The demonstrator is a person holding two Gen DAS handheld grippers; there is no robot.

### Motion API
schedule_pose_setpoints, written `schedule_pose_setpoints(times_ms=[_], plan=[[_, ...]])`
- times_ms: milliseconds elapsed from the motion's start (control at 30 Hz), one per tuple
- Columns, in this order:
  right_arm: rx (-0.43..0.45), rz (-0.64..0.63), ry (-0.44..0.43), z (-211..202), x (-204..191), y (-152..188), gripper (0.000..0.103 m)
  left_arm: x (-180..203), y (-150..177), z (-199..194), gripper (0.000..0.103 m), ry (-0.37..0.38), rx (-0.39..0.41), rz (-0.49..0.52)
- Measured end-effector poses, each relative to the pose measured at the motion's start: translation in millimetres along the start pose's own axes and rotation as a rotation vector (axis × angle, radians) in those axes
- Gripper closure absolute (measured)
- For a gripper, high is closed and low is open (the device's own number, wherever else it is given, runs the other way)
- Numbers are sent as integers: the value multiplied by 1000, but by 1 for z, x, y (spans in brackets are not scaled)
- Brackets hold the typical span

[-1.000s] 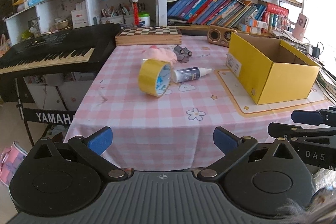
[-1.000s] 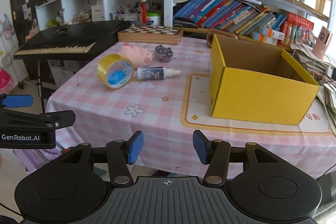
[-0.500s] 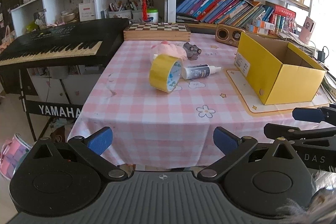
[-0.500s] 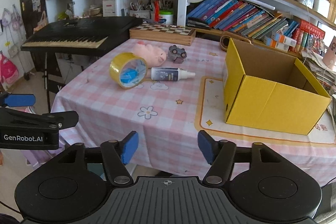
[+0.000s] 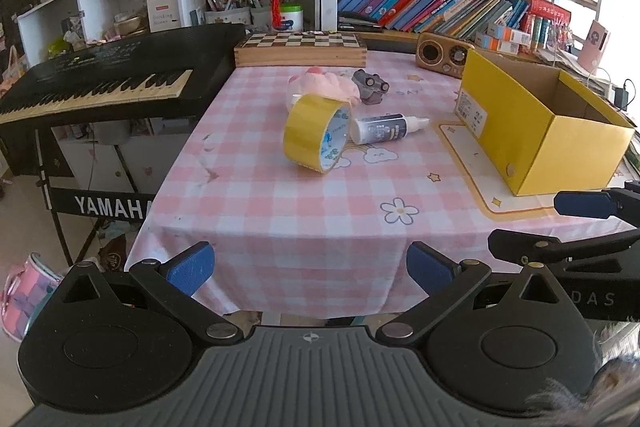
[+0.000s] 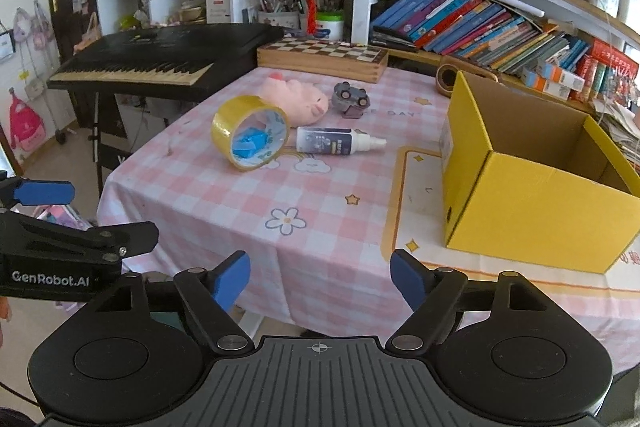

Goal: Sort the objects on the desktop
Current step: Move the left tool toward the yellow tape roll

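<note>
**Both claws short of the table edge, nothing between the pads**

Below the near hem of the pink checked tablecloth (image 6: 320, 195), the right gripper (image 6: 320, 277) hangs with its blue pads spread wide and still opening; only cloth and the gap under the table show between them. Off to its left the left gripper (image 5: 310, 265) hangs level with it, its jaws wide too and empty. Each claw shows at the edge of the other's view, and the two are apart.

Ahead of both claws lies a bare stretch of cloth with a printed flower. Beyond that, near the middle of the table, the loose things sit in a cluster, well apart from either gripper. Nearest is the yellow tape roll (image 6: 250, 131), standing on its edge and tilted, its hollow facing the right claw. Just to its right the white spray bottle (image 6: 338, 143) lies on its side, nozzle toward the yellow cardboard box (image 6: 532, 203). Behind the roll rests the pink plush pig (image 6: 294, 99), and beside the pig the small grey toy car (image 6: 352, 99).

That box stands open-topped on a cream mat on the table's right side, closer to the right gripper than the cluster is; as far as its inside shows, it is empty. At the far edge a wooden chessboard box (image 6: 322, 57) lies flat, with a small wooden radio (image 5: 440, 54) to its right. A black Yamaha keyboard (image 5: 108, 83) stands off the table's left side, and crowded bookshelves (image 6: 480, 19) fill the wall behind.
</note>
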State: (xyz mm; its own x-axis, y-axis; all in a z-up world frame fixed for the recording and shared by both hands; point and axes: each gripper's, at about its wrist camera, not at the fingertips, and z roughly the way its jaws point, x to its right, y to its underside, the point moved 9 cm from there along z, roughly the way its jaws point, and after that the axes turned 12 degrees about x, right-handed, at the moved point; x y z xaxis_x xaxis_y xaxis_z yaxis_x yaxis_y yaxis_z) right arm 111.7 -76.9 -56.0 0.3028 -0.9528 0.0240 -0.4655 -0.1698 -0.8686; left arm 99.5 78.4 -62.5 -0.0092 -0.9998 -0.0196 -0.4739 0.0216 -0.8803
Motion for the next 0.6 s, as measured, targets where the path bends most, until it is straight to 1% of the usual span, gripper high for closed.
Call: schedule_pose_setpoints(times_ms=[100, 467, 600], plan=[[-8, -2, -4, 10, 3, -3, 19, -1, -2, 9, 0, -1, -12, -11], [-47, -23, -52, 45, 14, -11, 19, 0, -10, 42, 0, -26, -47, -43], [-60, -23, -66, 58, 21, -14, 14, 0, -15, 55, 0, -41, -51, -53]])
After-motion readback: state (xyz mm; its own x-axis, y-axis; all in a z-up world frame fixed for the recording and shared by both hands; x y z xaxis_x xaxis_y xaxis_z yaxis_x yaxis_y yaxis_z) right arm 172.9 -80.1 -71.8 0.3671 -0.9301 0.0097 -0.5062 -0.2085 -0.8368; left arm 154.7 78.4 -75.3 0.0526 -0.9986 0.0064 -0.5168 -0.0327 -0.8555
